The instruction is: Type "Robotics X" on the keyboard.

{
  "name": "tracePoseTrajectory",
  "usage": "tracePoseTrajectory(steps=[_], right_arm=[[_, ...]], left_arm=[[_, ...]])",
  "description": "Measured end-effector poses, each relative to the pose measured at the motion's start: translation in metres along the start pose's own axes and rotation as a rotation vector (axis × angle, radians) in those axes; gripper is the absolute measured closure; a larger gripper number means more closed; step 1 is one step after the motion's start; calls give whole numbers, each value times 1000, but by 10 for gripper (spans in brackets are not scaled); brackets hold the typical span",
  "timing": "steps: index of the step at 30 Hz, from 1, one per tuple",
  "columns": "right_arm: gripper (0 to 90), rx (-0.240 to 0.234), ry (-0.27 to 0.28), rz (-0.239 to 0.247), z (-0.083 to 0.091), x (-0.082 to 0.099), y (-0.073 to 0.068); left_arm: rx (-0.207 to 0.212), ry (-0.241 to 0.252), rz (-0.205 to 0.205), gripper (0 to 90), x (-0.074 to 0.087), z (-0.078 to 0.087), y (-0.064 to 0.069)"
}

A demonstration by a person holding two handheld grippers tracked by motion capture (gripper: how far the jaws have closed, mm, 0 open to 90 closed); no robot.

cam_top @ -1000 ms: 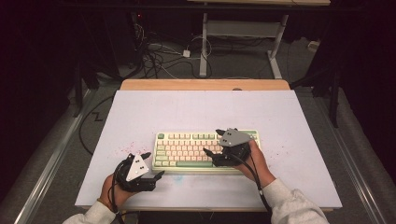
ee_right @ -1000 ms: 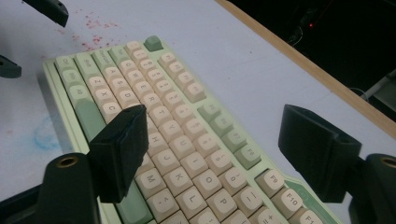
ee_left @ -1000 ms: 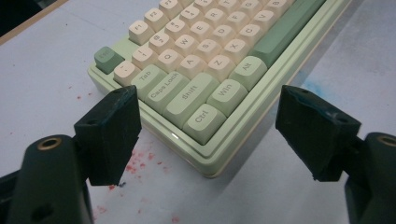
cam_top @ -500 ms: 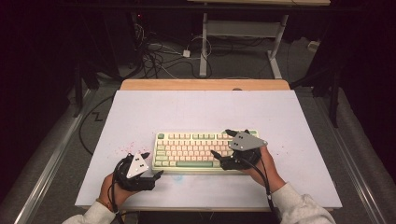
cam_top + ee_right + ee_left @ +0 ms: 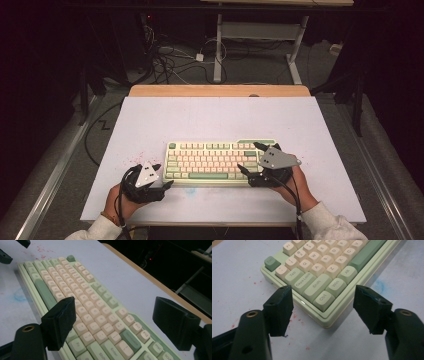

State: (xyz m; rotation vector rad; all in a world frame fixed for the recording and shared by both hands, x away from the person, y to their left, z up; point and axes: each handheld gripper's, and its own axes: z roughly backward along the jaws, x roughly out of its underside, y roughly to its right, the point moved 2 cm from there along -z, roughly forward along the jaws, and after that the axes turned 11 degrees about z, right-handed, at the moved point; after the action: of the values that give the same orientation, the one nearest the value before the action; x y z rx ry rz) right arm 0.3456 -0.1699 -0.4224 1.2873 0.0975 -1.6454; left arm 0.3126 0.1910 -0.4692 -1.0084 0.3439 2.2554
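Jaws of my left gripper (image 5: 323, 312) stand apart, having just been closing, with the near left corner of the green-and-cream keyboard (image 5: 220, 161) between them, pads off it. Those of my right gripper (image 5: 251, 161) gape wide astride its right end, untouched. It lies flat on the white worktop (image 5: 215, 120).
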Motion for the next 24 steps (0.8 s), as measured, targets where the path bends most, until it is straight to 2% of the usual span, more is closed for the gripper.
tracePoseTrajectory(steps=[6,10,13,16,24], right_arm=[[198,5,-5,-8,8,9,0],[195,0,-3,-10,14,14,-3],[195,11,-10,4,19,18,-4],[194,16,-14,-6,24,22,-4],[192,29,-36,-20,33,35,-4]], left_arm=[[42,1,-6,621,-6,2,-1],[54,-22,-25,786,-11,1,1],[55,-30,-13,868,-15,1,1],[67,-38,-12,874,-20,0,2],[99,-57,-42,874,-36,-12,11]])
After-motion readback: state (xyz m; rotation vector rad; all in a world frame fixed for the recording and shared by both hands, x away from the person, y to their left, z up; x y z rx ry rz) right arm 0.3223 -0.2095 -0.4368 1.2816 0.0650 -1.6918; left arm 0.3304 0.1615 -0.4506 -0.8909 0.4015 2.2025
